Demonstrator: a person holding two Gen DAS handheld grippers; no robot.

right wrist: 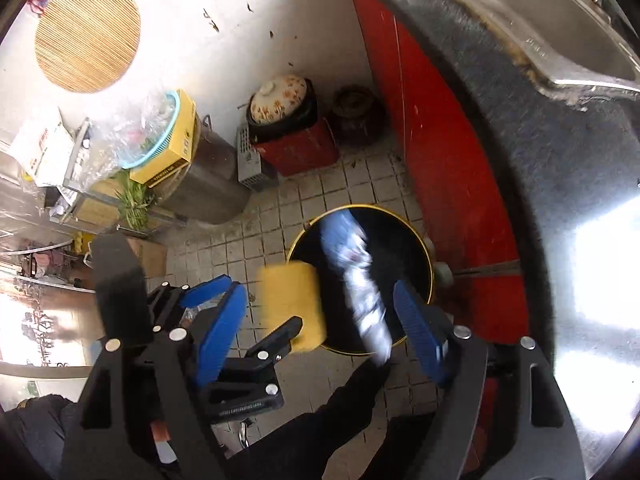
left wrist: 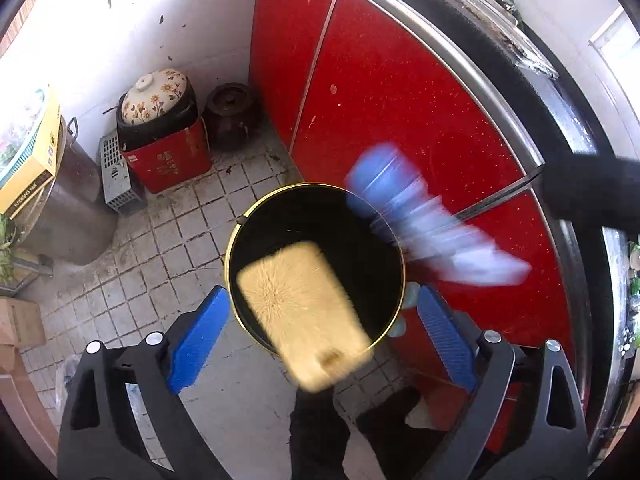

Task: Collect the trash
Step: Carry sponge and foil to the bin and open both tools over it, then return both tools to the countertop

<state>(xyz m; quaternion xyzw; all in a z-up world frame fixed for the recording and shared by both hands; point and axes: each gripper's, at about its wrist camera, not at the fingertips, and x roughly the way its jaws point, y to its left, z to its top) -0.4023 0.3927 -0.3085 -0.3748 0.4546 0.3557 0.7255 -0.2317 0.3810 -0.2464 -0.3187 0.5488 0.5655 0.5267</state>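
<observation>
Floor (left wrist: 176,240): small pale square tiles with dark, soiled grout. White wall (left wrist: 160,32), marked with dark specks, meets glossy red cabinet doors (left wrist: 392,92) under a steel counter edge (left wrist: 472,64). A round woven mat (right wrist: 88,34) hangs on the wall; daylight is strong.
</observation>
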